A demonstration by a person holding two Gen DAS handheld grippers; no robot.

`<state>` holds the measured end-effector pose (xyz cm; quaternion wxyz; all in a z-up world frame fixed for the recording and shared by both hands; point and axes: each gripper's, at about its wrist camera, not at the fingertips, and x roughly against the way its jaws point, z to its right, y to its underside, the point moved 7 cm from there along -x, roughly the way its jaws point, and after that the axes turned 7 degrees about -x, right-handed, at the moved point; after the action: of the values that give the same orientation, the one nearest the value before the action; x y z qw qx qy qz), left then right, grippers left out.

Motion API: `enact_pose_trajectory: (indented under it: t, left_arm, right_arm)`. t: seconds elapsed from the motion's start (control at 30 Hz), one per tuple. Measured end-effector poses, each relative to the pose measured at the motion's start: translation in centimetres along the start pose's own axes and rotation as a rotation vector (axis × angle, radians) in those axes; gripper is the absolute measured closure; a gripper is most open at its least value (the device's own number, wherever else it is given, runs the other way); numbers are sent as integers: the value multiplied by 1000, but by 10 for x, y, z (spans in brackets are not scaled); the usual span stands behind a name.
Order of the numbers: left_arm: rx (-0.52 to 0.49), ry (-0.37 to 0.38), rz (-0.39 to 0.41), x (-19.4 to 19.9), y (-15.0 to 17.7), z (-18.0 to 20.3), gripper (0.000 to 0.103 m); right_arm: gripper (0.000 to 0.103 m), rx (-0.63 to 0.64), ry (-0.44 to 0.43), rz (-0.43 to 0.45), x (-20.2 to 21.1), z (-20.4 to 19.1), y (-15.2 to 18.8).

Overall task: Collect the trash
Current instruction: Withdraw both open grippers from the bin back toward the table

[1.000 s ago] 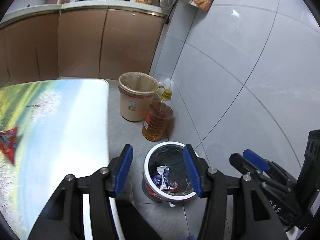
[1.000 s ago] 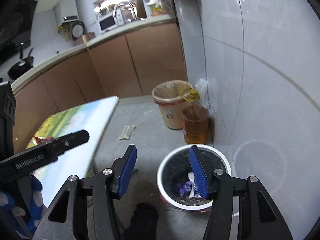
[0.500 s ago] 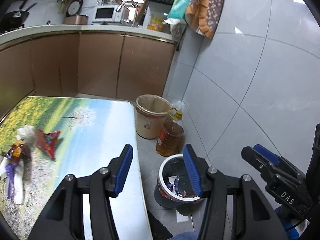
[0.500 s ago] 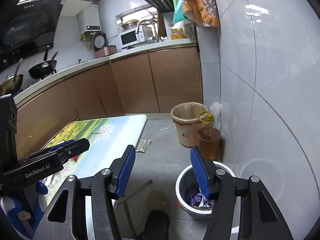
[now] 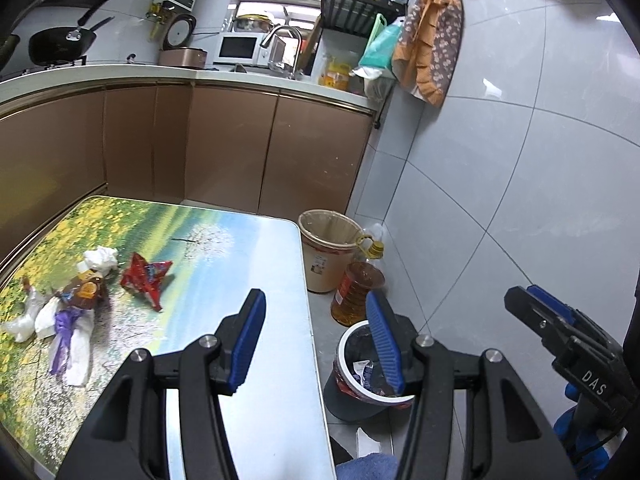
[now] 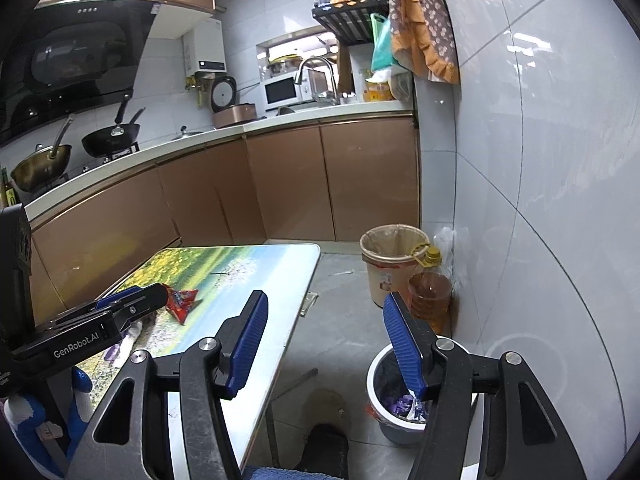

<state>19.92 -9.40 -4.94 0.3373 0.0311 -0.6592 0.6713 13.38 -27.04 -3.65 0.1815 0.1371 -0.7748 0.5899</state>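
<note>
white-rimmed bin point(image 5: 349, 344) (wrappers point(image 5: 366, 374) inside), lined pail point(image 5: 326, 248)

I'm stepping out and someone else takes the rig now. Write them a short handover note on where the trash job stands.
Left tongs: open, holding nothing, over the table's near edge.
Right tongs: open, holding nothing, jaws have just been opening.
Done: a few crumpled wrappers already lie in the small white-rimmed bin with the black liner on the floor beside the table.
Left: on the landscape-print table lie a red crumpled snack wrapper, a brown packet, white tissue and purple and white scraps.
</note>
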Motion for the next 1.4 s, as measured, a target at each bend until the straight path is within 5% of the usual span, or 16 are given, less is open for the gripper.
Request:
enact_pose_trajectory:
  t: [1.0,1.4]
  left_arm:
    - [60,-105,198,152,5,-58,46]
    - [116,-154,200,167,15,-97,46]
  right_arm:
    - [35,133,-120,135,96,-93,-11]
    - [34,136,-139,120,90,-98,-9]
